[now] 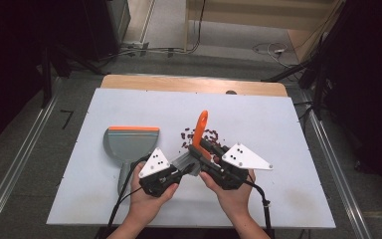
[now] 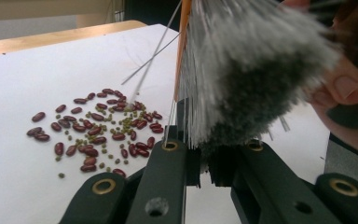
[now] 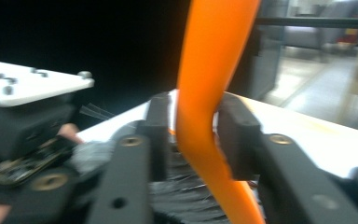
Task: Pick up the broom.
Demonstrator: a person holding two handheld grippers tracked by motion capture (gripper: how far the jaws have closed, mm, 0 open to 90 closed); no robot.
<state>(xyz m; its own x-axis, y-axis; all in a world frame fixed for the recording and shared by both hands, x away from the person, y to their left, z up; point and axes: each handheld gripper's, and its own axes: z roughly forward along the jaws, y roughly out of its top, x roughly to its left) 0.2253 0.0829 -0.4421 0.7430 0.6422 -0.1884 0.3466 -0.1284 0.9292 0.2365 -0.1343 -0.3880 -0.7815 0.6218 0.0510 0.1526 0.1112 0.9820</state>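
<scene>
Holding a hand brush (image 1: 197,149) between my 2 grippers above the near middle of the white desk (image 1: 278,129). My left gripper (image 1: 178,173) has its fingers (image 2: 168,161) clamped on the grey bristles (image 2: 247,70). My right gripper (image 1: 204,149) has its fingers (image 3: 156,126) either side of the orange handle (image 3: 209,93), 1 finger standing slightly off it. Red and green beans (image 2: 98,128) lie scattered just beyond the brush. A grey dustpan (image 1: 129,144) with an orange lip rests on the desk, left of the grippers.
</scene>
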